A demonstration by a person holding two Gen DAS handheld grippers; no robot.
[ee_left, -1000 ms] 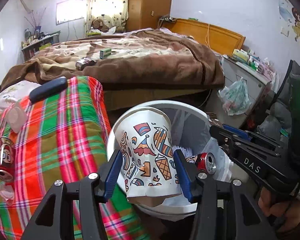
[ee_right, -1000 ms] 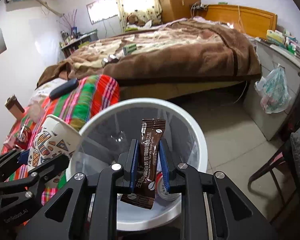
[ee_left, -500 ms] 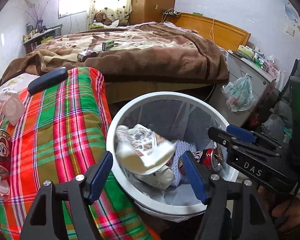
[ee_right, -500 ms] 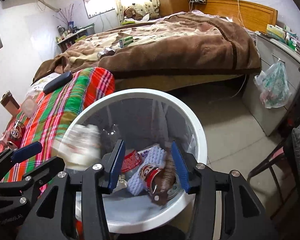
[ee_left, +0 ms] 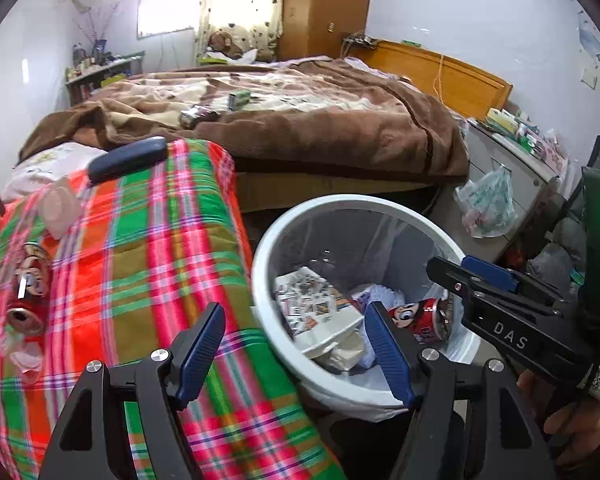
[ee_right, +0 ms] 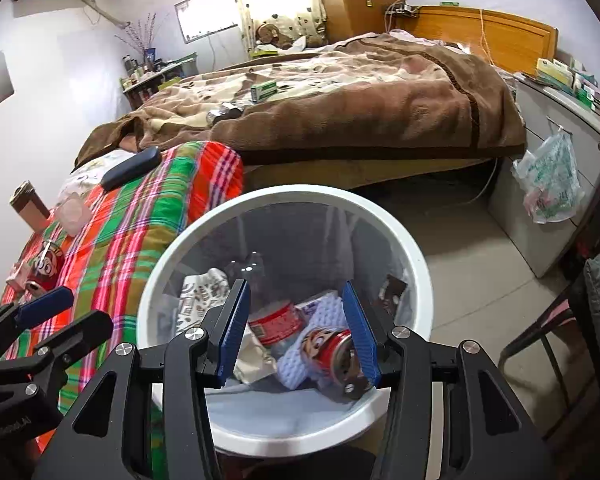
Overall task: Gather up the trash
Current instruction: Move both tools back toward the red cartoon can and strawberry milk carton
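A white round trash bin (ee_left: 268, 236) (ee_right: 416, 256) stands on the floor beside a plaid blanket. Inside lie a patterned paper cup (ee_left: 316, 312) (ee_right: 198, 294), a red cartoon can (ee_left: 418, 316) (ee_right: 328, 346), a brown sachet (ee_right: 392, 290) and other litter. My left gripper (ee_left: 296, 350) is open and empty over the bin's near left rim. My right gripper (ee_right: 298, 328) is open and empty above the bin; it also shows in the left wrist view (ee_left: 488, 284). Another red can (ee_left: 28, 296) (ee_right: 46, 266) lies on the blanket with small clear wrappers (ee_left: 26, 356).
The plaid blanket (ee_left: 140, 264) covers a surface to the left and carries a dark case (ee_left: 128, 158) and a pink plastic lid (ee_left: 60, 210). A bed with a brown blanket (ee_left: 320, 128) lies behind. A plastic bag (ee_right: 548, 184) hangs on a grey cabinet at right.
Both grippers opened. The paper cup dropped from the left gripper and the brown sachet from the right gripper, and both now lie in the bin. Both grippers pulled back a little.
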